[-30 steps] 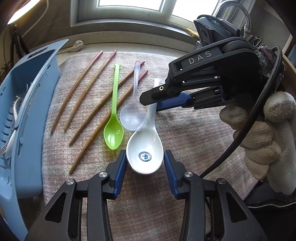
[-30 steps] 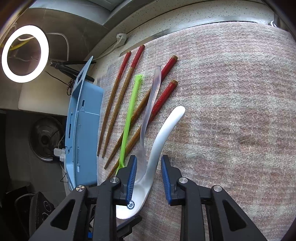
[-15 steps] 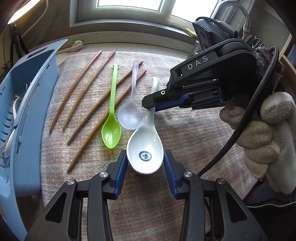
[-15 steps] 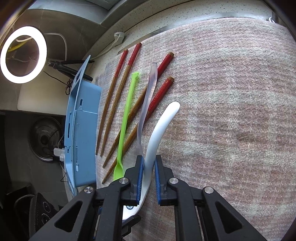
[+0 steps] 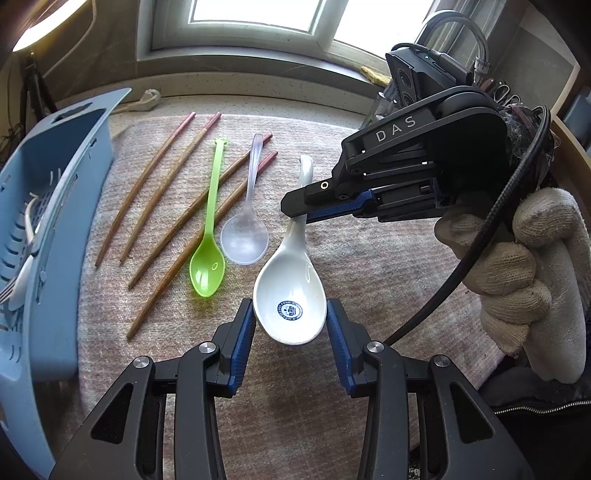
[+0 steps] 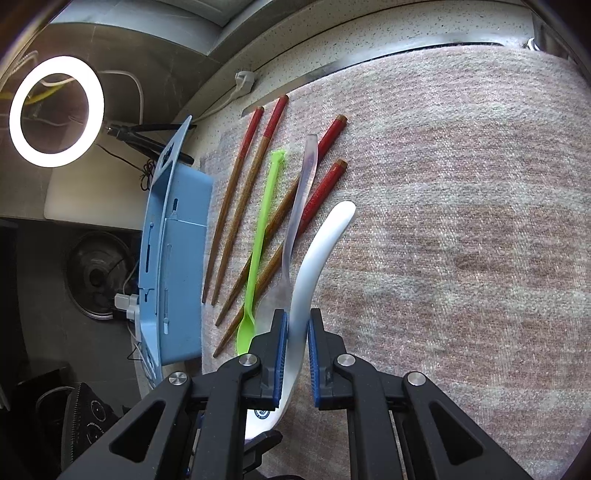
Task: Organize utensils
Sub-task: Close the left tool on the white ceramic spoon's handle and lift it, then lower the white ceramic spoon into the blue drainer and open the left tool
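Home kitchen: speckled countertop (image 6: 332, 55) below a window (image 5: 255, 14), blue dish rack (image 5: 48, 229) at left, utensils on a woven mat (image 6: 461, 221).

The white spoon (image 5: 290, 310) appeared glazed ceramic, glossy, with a printed blue emblem in its bowl. The green spoon (image 5: 207, 271) looked translucent plastic with a smooth sheen; the clear spoon (image 5: 244, 238) was frosted, see-through plastic. The chopsticks (image 6: 236, 221) showed matt brown wood grain with red-coated upper ends. The mat (image 6: 461, 240) beneath was coarse woven cloth, matt and nubby. The blue basket (image 5: 55, 206) was smooth moulded plastic with a dull shine. The right gripper (image 5: 299, 210) and left gripper (image 5: 290, 325) had matt black plastic bodies, ribbed blue pads (image 6: 281, 354) and bright metal screw heads. The glove (image 5: 517, 273) was knitted cloth.
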`<state>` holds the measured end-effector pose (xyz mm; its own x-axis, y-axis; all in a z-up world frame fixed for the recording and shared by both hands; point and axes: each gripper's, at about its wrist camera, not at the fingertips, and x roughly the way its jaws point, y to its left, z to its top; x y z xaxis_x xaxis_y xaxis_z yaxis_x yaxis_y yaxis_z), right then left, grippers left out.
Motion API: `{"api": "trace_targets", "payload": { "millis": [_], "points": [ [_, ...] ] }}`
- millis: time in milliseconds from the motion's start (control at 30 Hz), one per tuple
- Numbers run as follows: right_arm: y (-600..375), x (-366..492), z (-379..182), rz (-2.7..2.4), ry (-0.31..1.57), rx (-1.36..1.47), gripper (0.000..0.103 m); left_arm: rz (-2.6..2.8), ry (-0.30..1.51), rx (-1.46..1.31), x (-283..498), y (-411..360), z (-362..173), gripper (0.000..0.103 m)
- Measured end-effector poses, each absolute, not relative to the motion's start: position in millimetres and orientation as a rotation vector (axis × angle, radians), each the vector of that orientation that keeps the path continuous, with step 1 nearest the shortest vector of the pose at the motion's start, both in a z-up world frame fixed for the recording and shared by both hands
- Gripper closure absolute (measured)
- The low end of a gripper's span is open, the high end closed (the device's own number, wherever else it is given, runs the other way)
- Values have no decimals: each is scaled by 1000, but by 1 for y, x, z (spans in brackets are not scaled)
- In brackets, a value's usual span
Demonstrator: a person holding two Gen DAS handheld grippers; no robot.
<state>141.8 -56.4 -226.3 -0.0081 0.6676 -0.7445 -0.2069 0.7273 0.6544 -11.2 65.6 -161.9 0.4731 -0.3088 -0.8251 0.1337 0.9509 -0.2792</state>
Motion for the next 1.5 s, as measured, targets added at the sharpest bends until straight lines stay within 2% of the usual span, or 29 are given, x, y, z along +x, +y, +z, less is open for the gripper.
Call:
{"api": "trace_targets", "payload": {
  "millis": [800, 1500],
  "points": [
    [28, 145, -170, 853, 1334, 355, 94, -181, 935, -208, -21, 142, -117, 65],
    [144, 139, -174, 941, 1353, 227, 94, -68, 953, -253, -35, 226, -125, 65]
  ]
}}
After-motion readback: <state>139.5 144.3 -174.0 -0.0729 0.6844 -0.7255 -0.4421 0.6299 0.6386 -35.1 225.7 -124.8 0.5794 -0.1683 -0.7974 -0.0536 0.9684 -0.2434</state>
